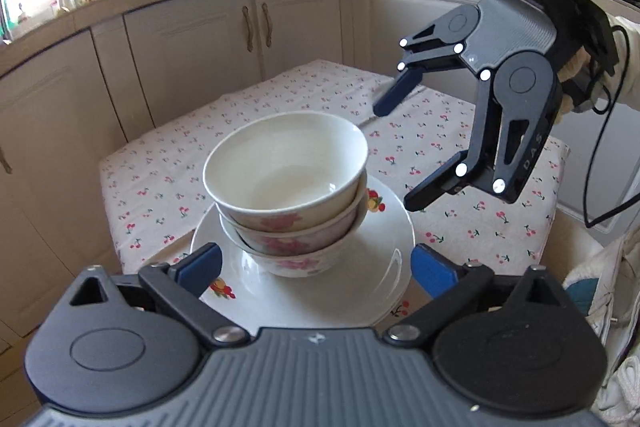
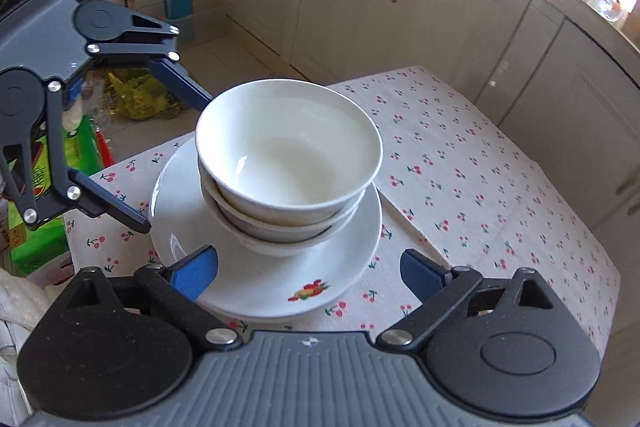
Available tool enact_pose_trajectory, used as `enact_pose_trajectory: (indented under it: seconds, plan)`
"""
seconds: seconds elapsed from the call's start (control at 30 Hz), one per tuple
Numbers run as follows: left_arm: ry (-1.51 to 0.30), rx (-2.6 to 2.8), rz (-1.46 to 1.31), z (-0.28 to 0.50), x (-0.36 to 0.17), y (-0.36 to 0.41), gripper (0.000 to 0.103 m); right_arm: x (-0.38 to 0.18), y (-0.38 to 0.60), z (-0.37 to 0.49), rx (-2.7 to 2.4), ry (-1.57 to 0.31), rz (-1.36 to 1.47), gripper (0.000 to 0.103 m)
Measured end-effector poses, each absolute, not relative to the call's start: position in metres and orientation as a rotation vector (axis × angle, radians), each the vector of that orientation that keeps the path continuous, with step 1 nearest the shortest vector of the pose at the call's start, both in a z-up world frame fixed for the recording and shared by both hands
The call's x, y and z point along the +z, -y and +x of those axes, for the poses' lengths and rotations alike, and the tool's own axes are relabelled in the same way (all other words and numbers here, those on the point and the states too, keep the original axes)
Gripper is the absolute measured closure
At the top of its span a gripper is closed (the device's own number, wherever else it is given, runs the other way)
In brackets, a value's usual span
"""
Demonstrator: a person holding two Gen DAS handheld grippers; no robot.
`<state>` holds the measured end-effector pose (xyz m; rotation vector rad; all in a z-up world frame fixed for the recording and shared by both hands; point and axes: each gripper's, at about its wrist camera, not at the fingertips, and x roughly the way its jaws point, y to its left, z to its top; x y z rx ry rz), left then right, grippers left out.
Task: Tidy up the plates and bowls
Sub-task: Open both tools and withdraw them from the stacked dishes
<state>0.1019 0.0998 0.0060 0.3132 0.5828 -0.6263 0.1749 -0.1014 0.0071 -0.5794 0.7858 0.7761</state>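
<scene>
Three bowls (image 1: 286, 187) were seen nested in a stack on white plates (image 1: 384, 227), which lay on the cherry-print tablecloth (image 1: 460, 131) toward one corner of the table, with the plate rim close to the cloth's edge. The left gripper (image 1: 316, 267) was held with its fingers spread wide and nothing between them, clear of the crockery; the right gripper (image 2: 310, 267) was likewise held wide apart and empty, above the plates. The stack looked slightly skewed, the top bowl sitting off-centre. It was judged that a knock from either open finger could topple the bowls, and that a push on the plates could carry them over the table's edge.
</scene>
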Motion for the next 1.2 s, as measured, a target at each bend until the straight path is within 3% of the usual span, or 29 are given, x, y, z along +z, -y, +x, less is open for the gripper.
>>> enact_pose_trajectory:
  seconds: [0.53, 1.2]
  plan:
    - [-0.539, -0.147, -0.029, 0.013, 0.036, -0.051, 0.001, 0.018, 0.164, 0.07, 0.258, -0.73, -0.258, 0.0]
    - [-0.556, -0.032, -0.105, -0.023, 0.047, -0.035, 0.001, 0.038, 0.17, 0.01, 0.159, -0.592, -0.189, 0.0]
